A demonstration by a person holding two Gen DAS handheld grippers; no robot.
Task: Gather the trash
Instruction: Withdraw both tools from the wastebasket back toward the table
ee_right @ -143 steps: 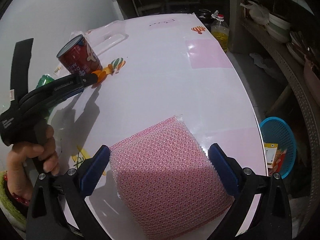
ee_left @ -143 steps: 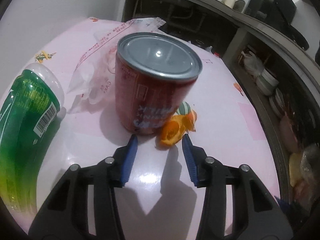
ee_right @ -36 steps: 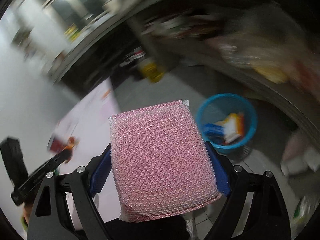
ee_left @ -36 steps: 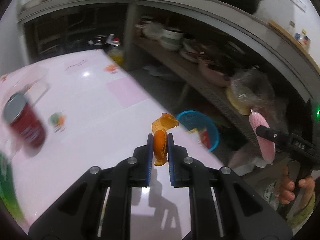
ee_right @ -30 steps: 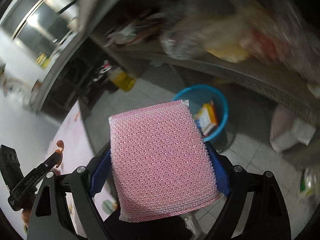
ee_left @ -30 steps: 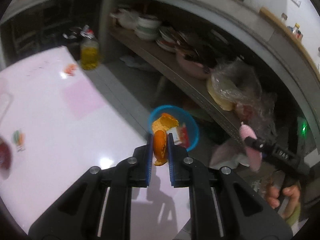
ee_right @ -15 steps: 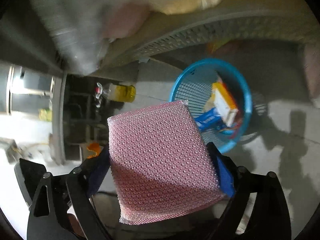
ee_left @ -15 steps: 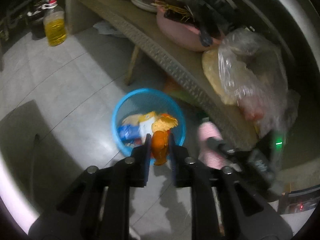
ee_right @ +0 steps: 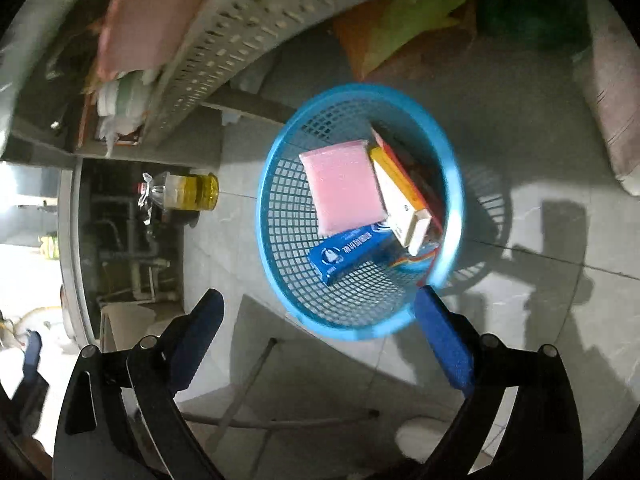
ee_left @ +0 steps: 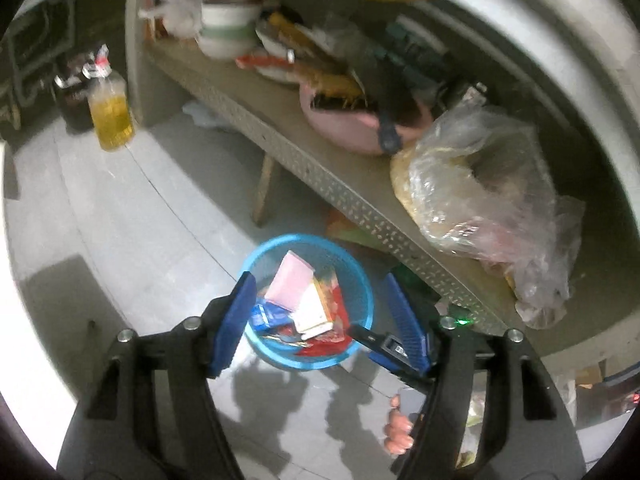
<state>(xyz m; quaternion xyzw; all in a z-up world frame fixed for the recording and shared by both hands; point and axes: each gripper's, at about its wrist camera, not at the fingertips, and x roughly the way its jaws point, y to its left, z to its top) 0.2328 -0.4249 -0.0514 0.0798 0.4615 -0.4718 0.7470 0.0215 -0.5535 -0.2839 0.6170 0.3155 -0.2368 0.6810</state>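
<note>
1. While it sits on the tiled floor beside the slotted shelf [ee_left: 344,196], the blue basket [ee_left: 362,280] holds the collected trash: a pink scrub pad [ee_right: 344,188] leaning against one wall, a white and orange carton [ee_right: 400,204] touching the pad, and a blue box [ee_right: 352,250] lying below both.
2. Directly above the basket, the left gripper [ee_left: 320,312] points down into it, jaws opening with nothing between them; no orange peel can be made out among the litter.
3. Just beyond the basket's near rim, the right gripper [ee_right: 320,320] hangs spread wide and empty, the basket ahead of and below its tips.
4. Both grippers are about equally near the basket; the pad's long axis runs steeply up the basket wall.
5. Judging by the empty jaws, the next move leads away from the basket, toward whatever trash remains.
</note>
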